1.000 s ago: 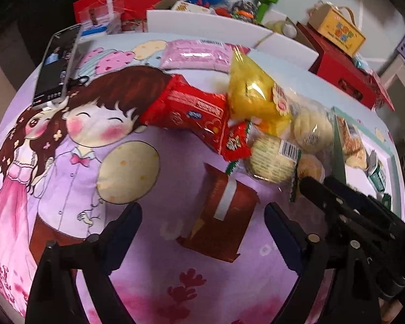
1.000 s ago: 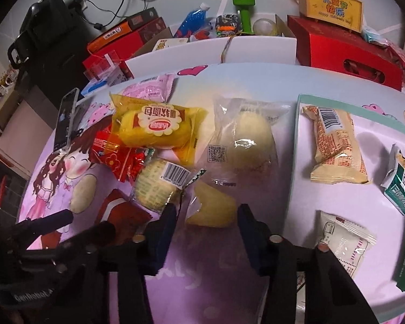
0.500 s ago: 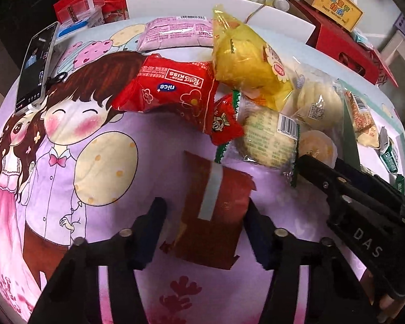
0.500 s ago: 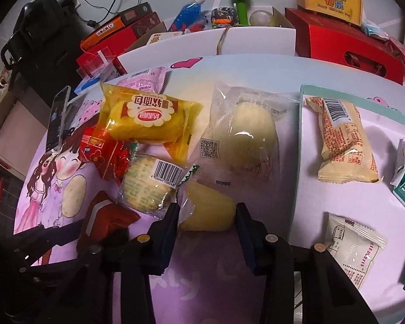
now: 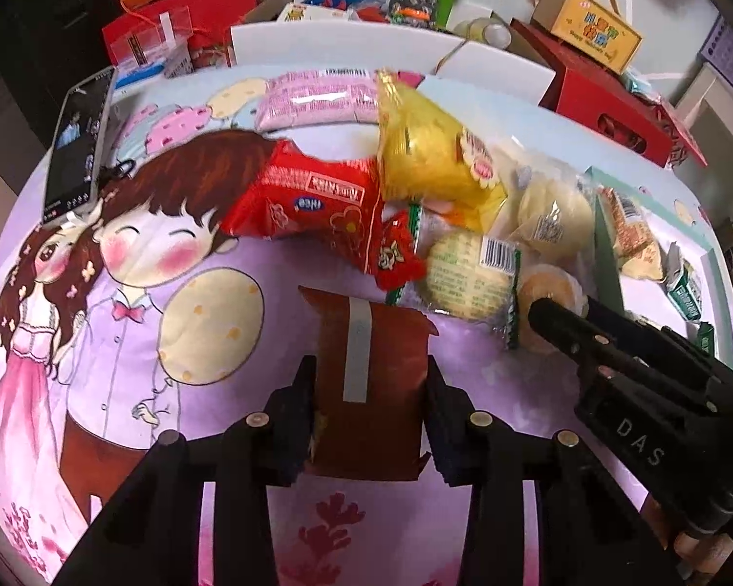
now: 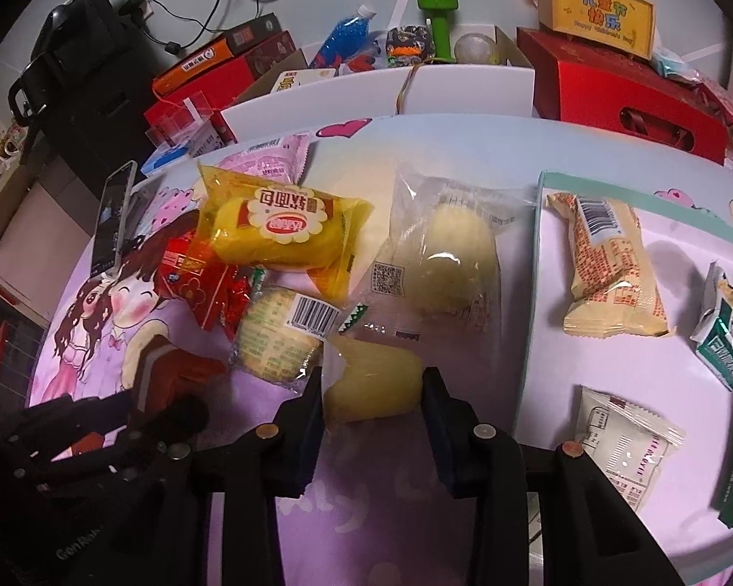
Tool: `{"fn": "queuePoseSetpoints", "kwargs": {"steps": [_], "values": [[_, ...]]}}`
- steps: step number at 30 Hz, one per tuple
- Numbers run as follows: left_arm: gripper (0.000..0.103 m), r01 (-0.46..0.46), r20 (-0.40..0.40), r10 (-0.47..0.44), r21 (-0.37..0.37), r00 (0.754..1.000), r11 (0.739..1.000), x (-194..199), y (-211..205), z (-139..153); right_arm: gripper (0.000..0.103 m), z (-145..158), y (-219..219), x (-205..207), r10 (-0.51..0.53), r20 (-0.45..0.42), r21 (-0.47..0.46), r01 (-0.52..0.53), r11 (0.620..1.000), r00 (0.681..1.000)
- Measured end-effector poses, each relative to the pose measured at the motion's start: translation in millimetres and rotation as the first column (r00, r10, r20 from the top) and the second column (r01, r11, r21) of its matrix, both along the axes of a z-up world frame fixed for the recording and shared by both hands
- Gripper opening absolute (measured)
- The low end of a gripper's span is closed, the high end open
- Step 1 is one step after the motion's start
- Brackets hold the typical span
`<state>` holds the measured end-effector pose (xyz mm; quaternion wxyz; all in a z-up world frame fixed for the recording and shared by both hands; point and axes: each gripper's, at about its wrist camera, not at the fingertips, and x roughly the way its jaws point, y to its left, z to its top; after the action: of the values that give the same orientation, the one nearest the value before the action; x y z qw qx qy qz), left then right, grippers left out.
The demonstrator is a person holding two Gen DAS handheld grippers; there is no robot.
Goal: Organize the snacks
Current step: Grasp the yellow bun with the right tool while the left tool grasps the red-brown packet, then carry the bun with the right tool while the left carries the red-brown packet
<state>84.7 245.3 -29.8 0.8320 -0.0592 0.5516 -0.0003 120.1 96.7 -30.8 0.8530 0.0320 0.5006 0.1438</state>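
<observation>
Snacks sit heaped mid-tabletop on the cartoon cloth, w/ two of them between fingers right now. Brown-red packet (image 5: 371, 381), grey strip down its middle, lies flat toward the near edge; left gripper (image 5: 370, 415) straddles it, a pad against each long side, jaws closed in on it. Pale yellow cake (image 6: 374, 381) in clear wrap lies just right of that; right gripper (image 6: 372, 405) has jaws pressed to both its ends, wrapper bunching slightly. Neither item looks lifted yet, both seem to rest on the cloth.

Behind them: round green-print cake (image 6: 276, 342) w/ barcode, touching the yellow cake's wrapper; red packet (image 5: 312, 205), yellow bread bag (image 6: 278, 229) overlapping it, clear-bagged bun (image 6: 452, 259), pink packet (image 5: 317, 97) toward the far edge. Right side of the tabletop carries a teal-rimmed tray (image 6: 532, 293) w/ several packets already laid apart in it, incl. an orange-print one (image 6: 611, 273). Phone (image 5: 78, 141) at the far-left edge; boxes and clutter beyond the far edge.

Step in hand, my read: grasp phase, both picks at once. Next prob. needs a straight lift clear of the pile, then carry rightward to open tray space. Cake is soft, so light squeeze; watch the green-print cake's wrapper doesn't drag along.
</observation>
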Motion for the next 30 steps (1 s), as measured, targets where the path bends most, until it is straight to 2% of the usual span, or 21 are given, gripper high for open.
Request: {"fn": "queuePoseSetpoints", "kwargs": {"steps": [8,17,23,30], "values": [[0.042,-0.010,0.070,0.010,0.002,0.998,1.000,-4,4,25,0.040,25,-6,-12,-0.010,0.047,-0.017,0.010,1.000,0.999],[0.042,0.022,0.145,-0.023,0.006,0.989,1.000,-9,-10,51,0.040,45,-29,-26,-0.058,0.063,-0.064,0.062,0.996,0.996],[0.042,0.092,0.175,-0.091,0.001,0.980,0.996,-6,-36,62,0.040,51,-52,-31,-0.103,0.057,-0.088,0.108,0.990,0.993],[0.042,0.211,0.188,-0.209,0.006,0.960,0.977,-2,-83,71,0.040,55,-104,-31,-0.211,0.039,-0.087,0.214,0.973,0.977]]}}
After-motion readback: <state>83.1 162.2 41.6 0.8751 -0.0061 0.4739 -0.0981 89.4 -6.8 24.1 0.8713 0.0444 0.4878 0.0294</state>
